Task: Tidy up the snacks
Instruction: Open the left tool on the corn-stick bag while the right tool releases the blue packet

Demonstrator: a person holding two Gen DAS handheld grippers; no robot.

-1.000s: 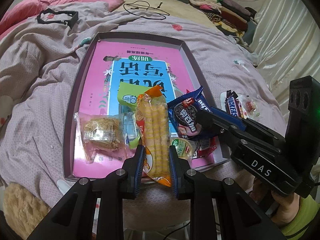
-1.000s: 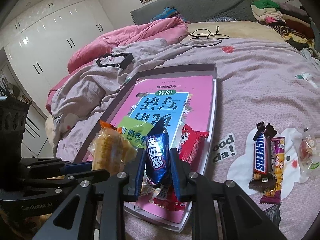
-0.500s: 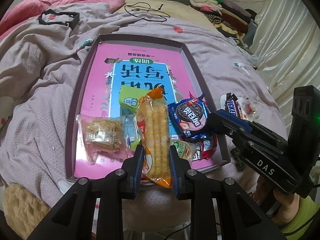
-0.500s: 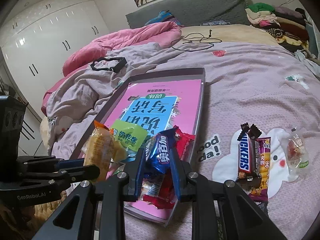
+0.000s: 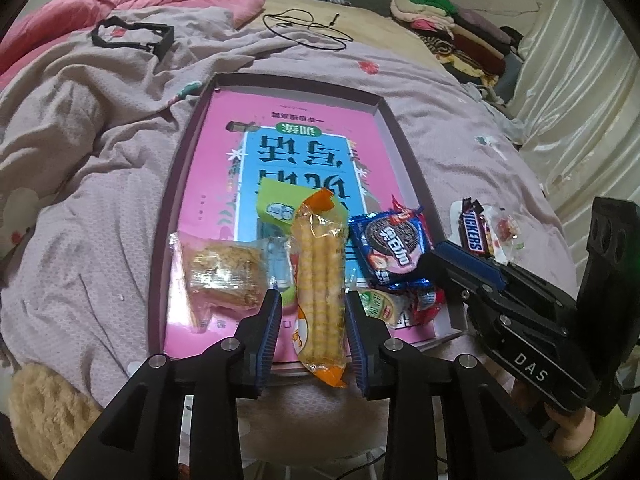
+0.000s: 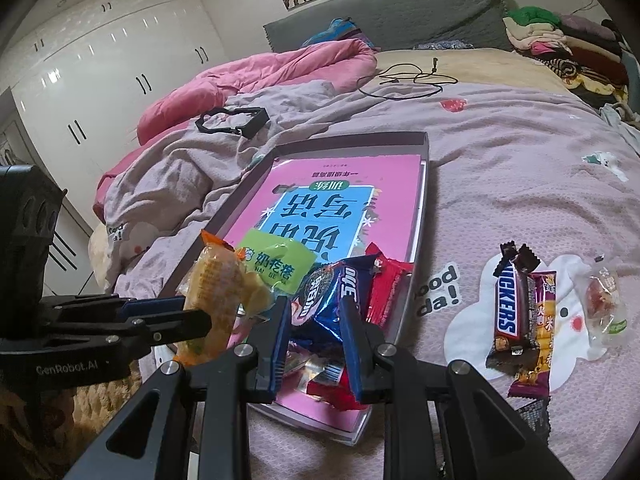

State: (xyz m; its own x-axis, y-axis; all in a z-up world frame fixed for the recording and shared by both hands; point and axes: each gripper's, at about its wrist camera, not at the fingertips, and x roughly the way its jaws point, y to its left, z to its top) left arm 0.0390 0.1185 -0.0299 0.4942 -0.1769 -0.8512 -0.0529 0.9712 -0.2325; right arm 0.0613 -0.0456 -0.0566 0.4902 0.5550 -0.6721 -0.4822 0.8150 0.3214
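Observation:
A shallow grey tray (image 5: 404,160) lined with a pink book lies on the bed. My left gripper (image 5: 314,320) is shut on a long orange pack of yellow wafer rolls (image 5: 320,276) at the tray's near edge. My right gripper (image 6: 314,336) has its fingers spread around a blue Oreo pack (image 6: 332,296), which lies on other snacks in the tray; it also shows in the left wrist view (image 5: 390,246). A clear-wrapped cake (image 5: 220,272), a green pack (image 6: 276,264) and a red pack (image 6: 386,284) lie in the tray too.
A Snickers bar (image 6: 510,304), a purple bar (image 6: 540,328) and a clear-wrapped sweet (image 6: 604,304) lie on the purple blanket right of the tray. A black frame (image 6: 234,122), a black cable (image 6: 408,80), a pink duvet and folded clothes (image 6: 560,40) lie farther back.
My right gripper lowered the Oreo pack into the tray and opened its fingers; the pack now lies flat on the other snacks. My left gripper still holds the wafer rolls.

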